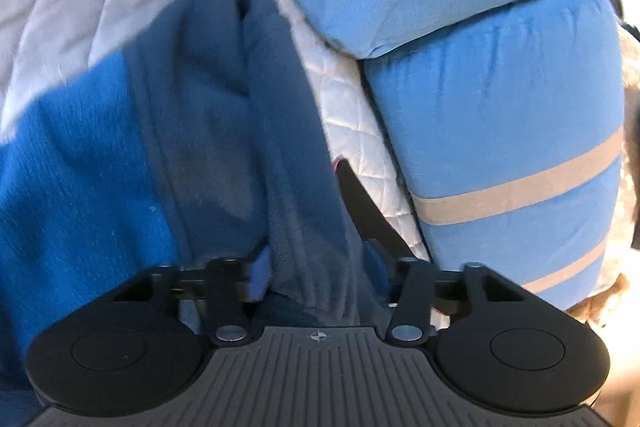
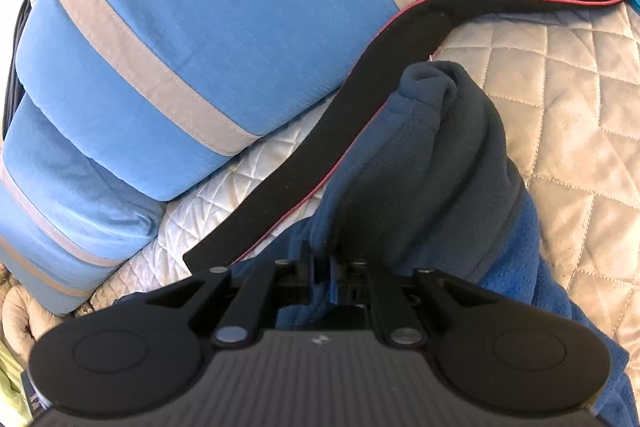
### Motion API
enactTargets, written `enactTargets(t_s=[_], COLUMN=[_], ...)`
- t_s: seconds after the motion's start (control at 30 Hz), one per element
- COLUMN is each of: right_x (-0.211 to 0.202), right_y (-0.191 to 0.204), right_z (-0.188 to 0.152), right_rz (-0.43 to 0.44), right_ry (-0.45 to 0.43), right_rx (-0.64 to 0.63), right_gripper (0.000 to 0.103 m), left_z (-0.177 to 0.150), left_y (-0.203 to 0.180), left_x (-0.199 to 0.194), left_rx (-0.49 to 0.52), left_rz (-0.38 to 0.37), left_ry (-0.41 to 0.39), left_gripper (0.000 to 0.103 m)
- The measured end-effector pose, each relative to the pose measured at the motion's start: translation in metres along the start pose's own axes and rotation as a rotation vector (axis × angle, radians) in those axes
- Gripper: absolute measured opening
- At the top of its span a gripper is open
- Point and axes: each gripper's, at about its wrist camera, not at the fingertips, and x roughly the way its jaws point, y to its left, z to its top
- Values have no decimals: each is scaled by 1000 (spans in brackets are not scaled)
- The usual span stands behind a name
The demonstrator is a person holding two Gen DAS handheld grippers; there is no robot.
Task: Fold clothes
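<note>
Left gripper (image 1: pixel 316 279) is clamped on a bunched fold of the blue fleece garment (image 1: pixel 224 131), which fills the centre and left of its frame. Right gripper (image 2: pixel 322 277) pinches the same fleece (image 2: pixel 448 163) at lower centre. Light-blue cushions (image 2: pixel 224 27) sit upper left, a black strap (image 2: pixel 352 123) crossing the quilted bed cover (image 2: pixel 568 115).
</note>
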Motion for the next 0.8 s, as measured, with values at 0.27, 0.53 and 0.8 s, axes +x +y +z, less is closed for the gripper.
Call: enactTargets(t_s=[0.27,0.53,0.8], right_x=[-2,-12,15], right_y=[-5,-32,-88], right_z=[-3,-10,-24], right_rz=[18,288,387], right_ry=[-5,-108,-99], right_rx=[5,64,135], right_gripper=[7,7,6], left_z=[2,7,13], left_y=[13,19,44], left_x=[3,-3,6], left_rx=[-32,74,151], left_rz=[-40,-170,-222], left_ry=[-1,-51,-59], left_gripper=[12,10,10])
